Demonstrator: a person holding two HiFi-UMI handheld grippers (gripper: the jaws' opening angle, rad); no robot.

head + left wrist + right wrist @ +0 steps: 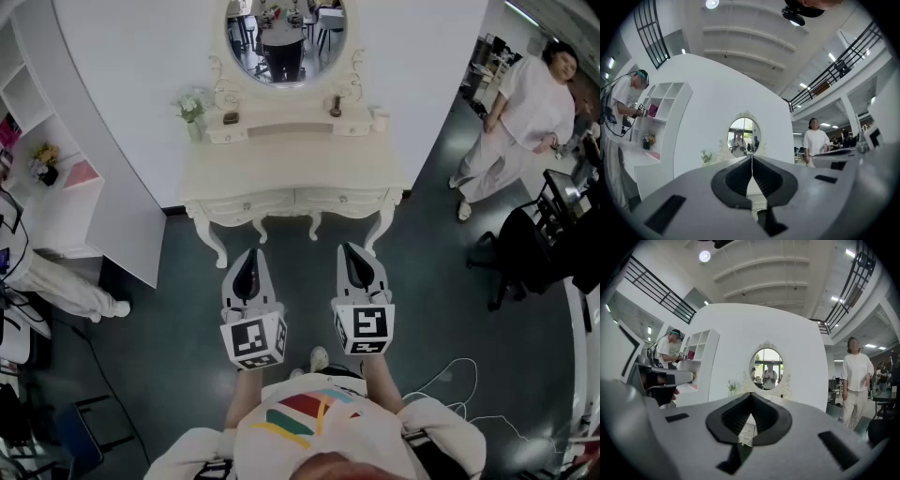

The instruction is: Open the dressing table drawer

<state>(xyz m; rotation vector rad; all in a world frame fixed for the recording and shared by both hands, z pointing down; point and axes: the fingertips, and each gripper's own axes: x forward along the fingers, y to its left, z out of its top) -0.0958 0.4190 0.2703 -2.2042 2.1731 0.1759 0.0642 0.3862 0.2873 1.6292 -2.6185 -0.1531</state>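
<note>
The cream dressing table (291,169) stands against the white wall ahead, under an oval mirror (285,37). Its two drawer fronts (295,199) are flush and closed, each with a small knob. Both grippers hang side by side over the dark floor, short of the table's front. My left gripper (249,253) points at the left drawer and is shut, empty. My right gripper (351,247) points at the right drawer, also shut and empty. In the left gripper view the left gripper (752,161) has its jaws meeting in a line below the mirror (743,137). The right gripper (751,397) looks the same in its own view.
A small vase of flowers (192,111) and little items sit on the table's back shelf. A white shelf unit (56,187) stands to the left, with a person (66,286) beside it. Another person in white (525,122) stands at the right near a black chair (534,253). Cables (450,375) lie on the floor.
</note>
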